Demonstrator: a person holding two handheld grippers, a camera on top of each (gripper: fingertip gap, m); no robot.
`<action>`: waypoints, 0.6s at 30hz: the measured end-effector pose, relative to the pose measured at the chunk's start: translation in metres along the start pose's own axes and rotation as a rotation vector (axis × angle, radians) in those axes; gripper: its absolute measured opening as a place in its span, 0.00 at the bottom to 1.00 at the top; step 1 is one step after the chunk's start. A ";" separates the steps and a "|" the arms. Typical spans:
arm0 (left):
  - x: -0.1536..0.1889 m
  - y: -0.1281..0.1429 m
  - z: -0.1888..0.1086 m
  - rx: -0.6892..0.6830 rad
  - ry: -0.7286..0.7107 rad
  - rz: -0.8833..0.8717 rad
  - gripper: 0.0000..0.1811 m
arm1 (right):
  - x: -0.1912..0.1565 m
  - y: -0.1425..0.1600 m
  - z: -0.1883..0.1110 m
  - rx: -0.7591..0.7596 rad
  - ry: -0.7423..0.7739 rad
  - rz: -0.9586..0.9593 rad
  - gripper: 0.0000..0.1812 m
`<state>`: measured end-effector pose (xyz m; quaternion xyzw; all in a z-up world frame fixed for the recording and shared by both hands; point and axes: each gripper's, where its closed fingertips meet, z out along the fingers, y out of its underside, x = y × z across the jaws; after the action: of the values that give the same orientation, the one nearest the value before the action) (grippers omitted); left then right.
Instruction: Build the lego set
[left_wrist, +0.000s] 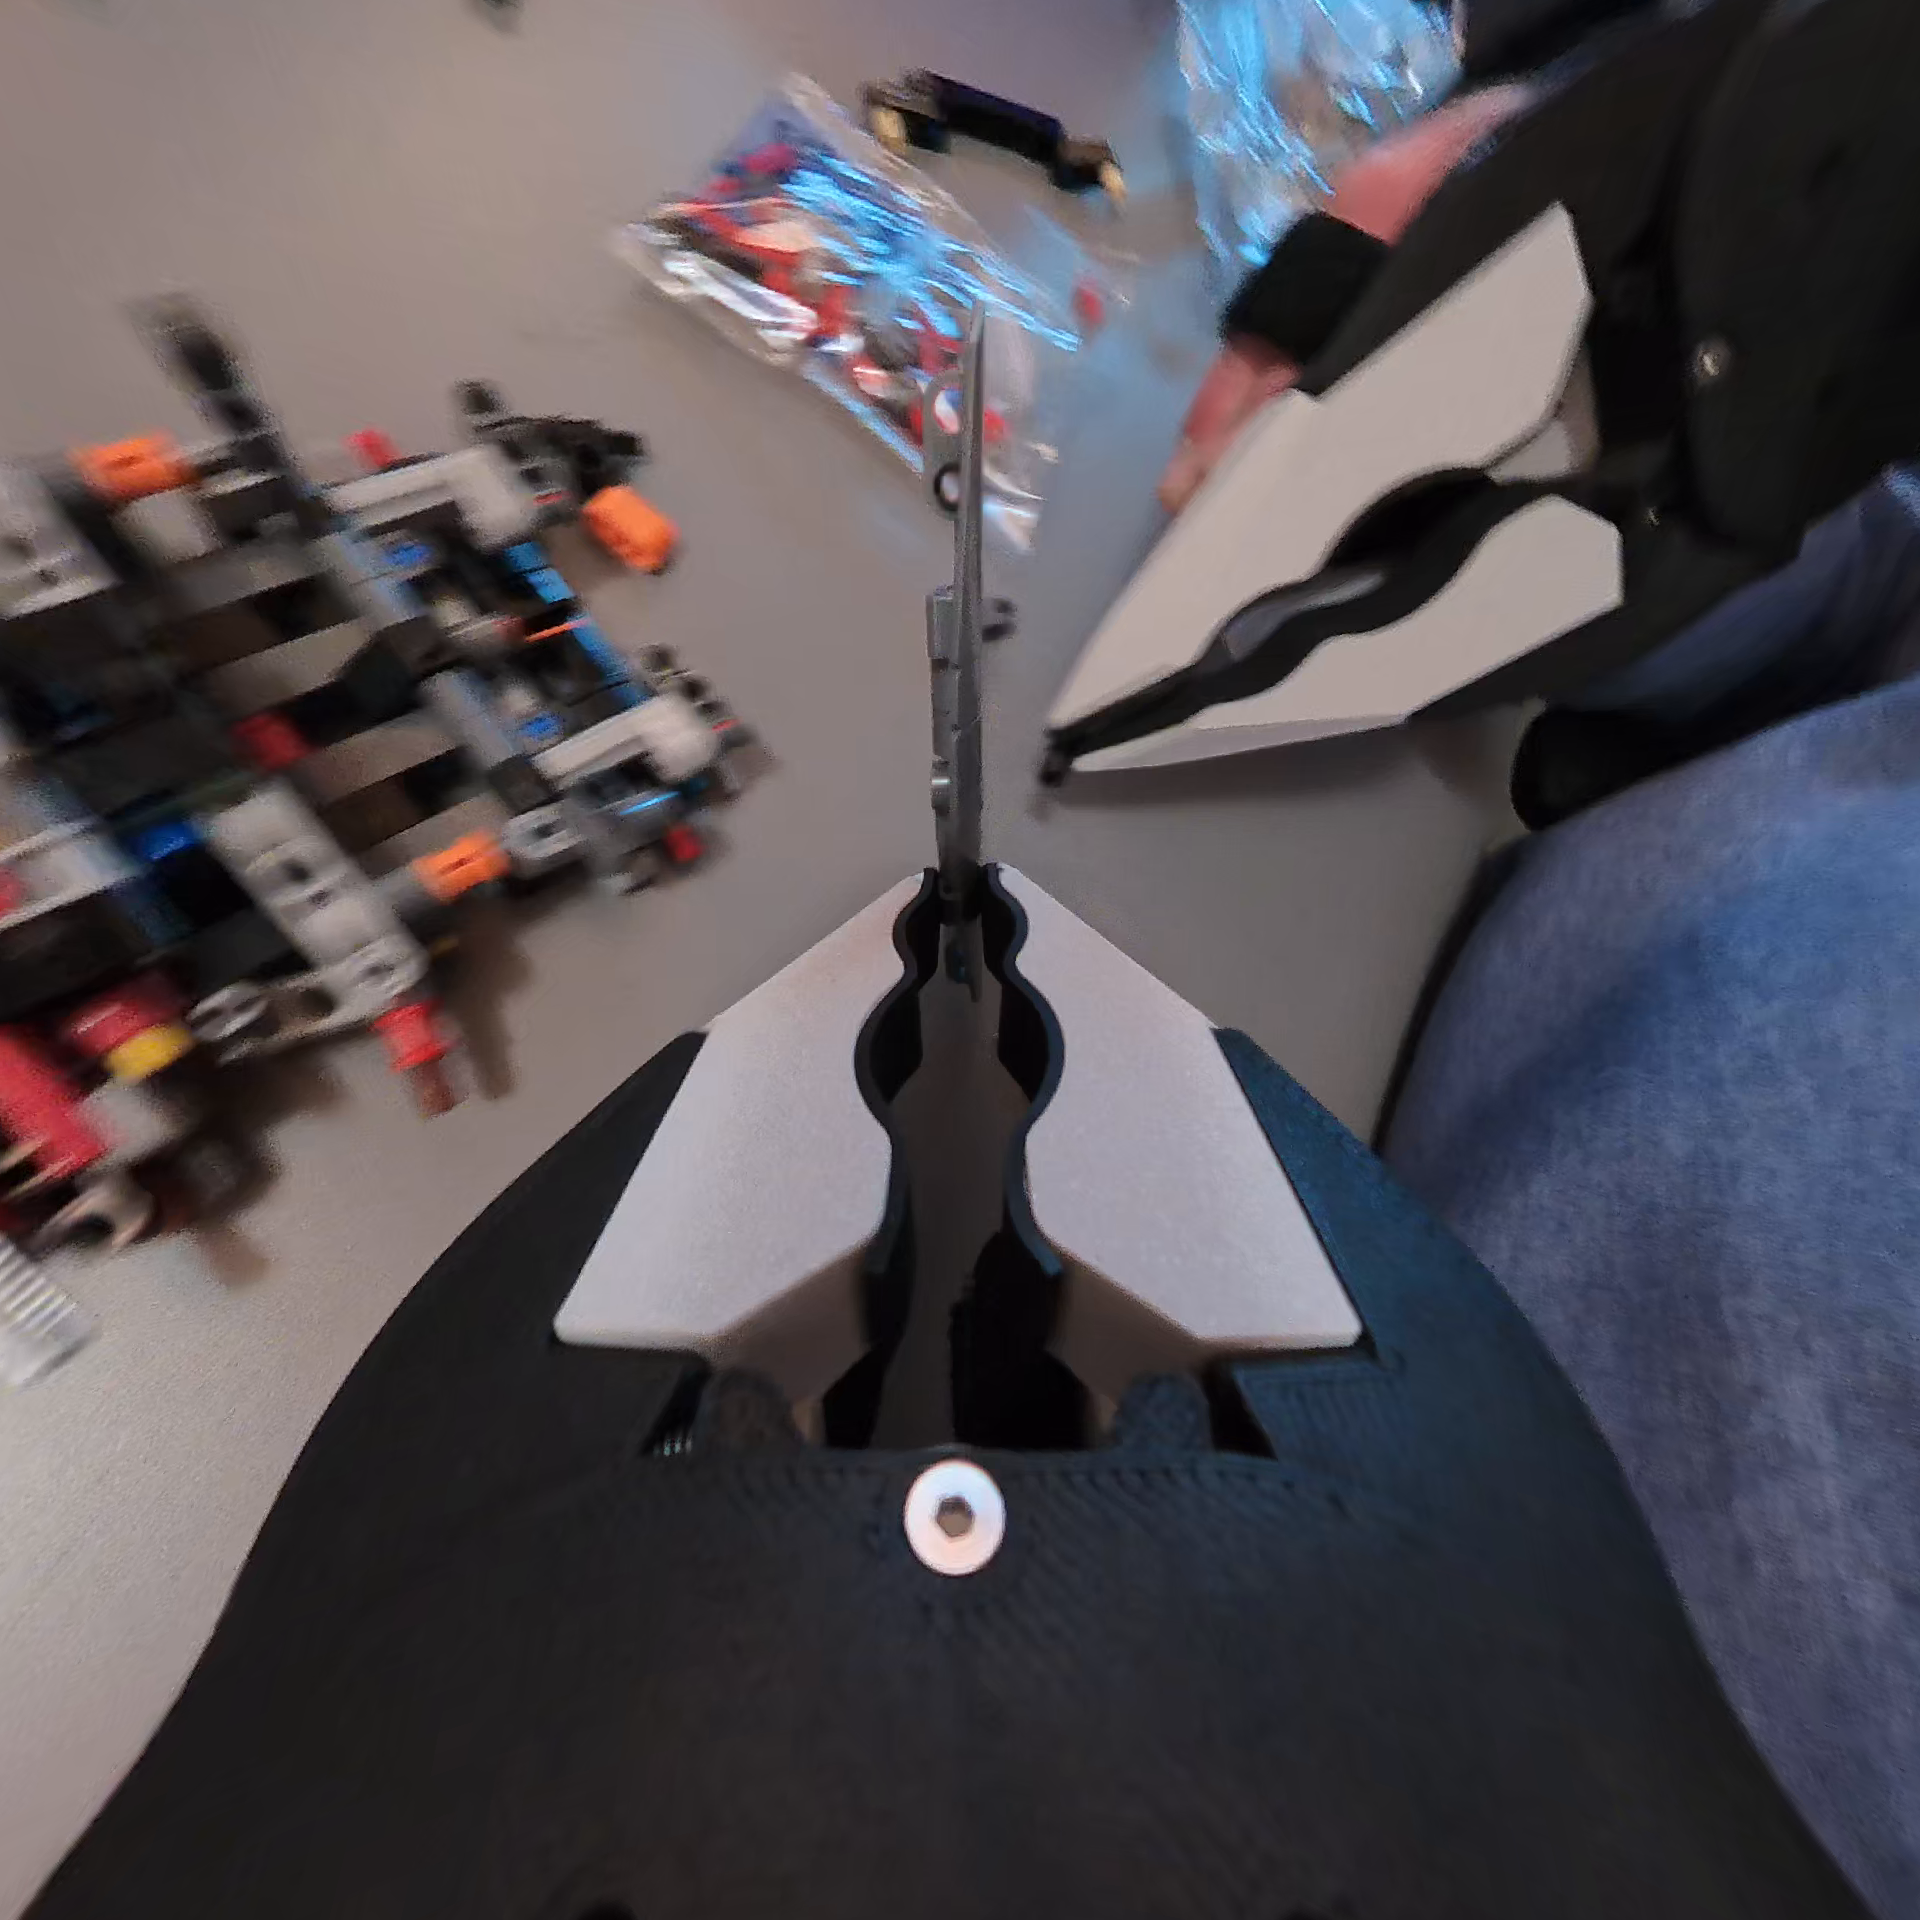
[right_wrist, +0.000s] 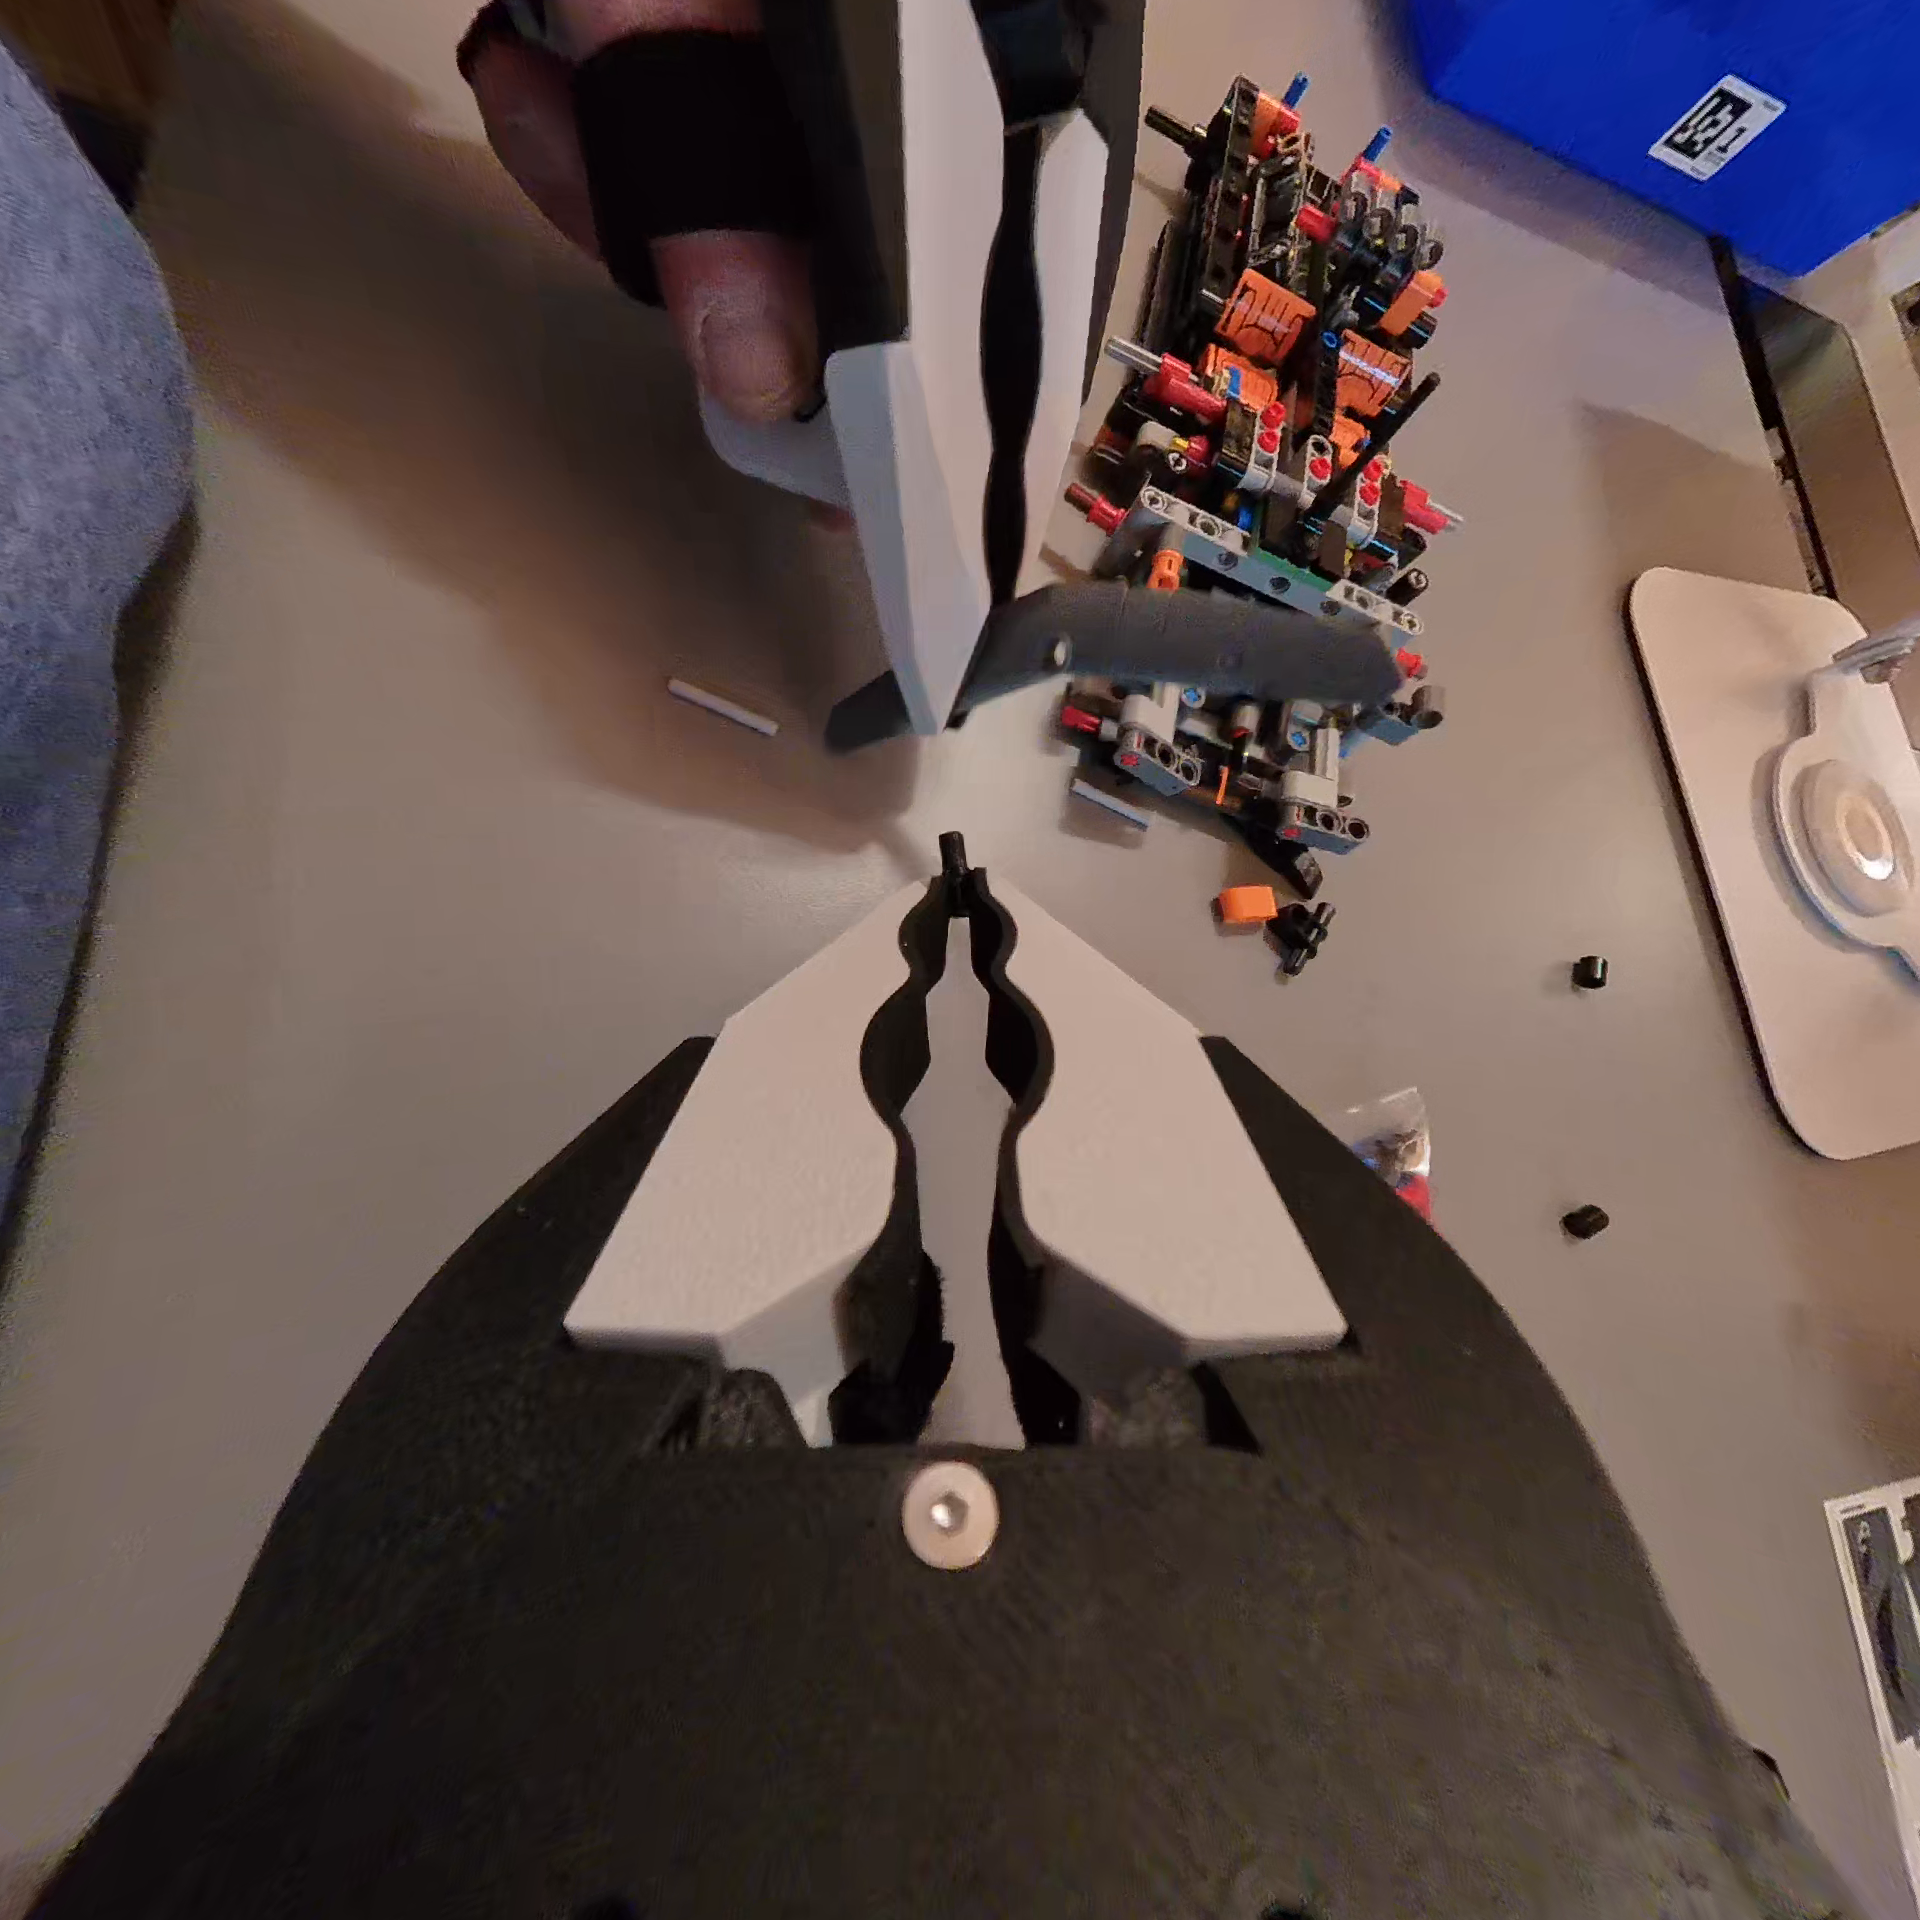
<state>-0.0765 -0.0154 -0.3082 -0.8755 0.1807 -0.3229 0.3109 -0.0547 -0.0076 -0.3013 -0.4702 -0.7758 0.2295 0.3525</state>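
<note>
**Both grippers closed on parts above the table**

A long grey curved panel (left_wrist: 958, 623) is pinched at its near end between the fingertips of the left gripper (left_wrist: 958, 894), whose jaws are closed on it; the panel is held edge-on, projecting straight ahead of the tips. To the left of this gripper the partly built lego model (left_wrist: 312, 748) is seen lying on the grey table (left_wrist: 364, 208), blurred. Ahead of the tips a clear bag of parts (left_wrist: 831, 281) is seen.

A small black pin (right_wrist: 954, 862) is clamped at the tips of the right gripper (right_wrist: 958, 896), its jaws nearly together. Ahead and to the right the model (right_wrist: 1278, 436) is seen, with an orange piece (right_wrist: 1245, 904) and a black connector (right_wrist: 1304, 930) just right of the tips.
</note>
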 end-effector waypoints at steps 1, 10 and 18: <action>-0.006 0.001 -0.004 0.001 -0.020 -0.018 0.03 | 0.001 0.000 0.001 -0.001 0.002 -0.002 0.01; -0.023 0.009 -0.008 -0.013 -0.149 0.030 0.03 | 0.002 -0.004 0.003 0.026 -0.011 0.008 0.01; -0.022 0.014 -0.017 -0.016 -0.179 0.094 0.06 | -0.002 0.000 0.001 0.030 -0.014 0.026 0.01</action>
<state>-0.1059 -0.0215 -0.3178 -0.8939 0.1957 -0.2272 0.3334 -0.0552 -0.0094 -0.3024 -0.4735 -0.7686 0.2490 0.3509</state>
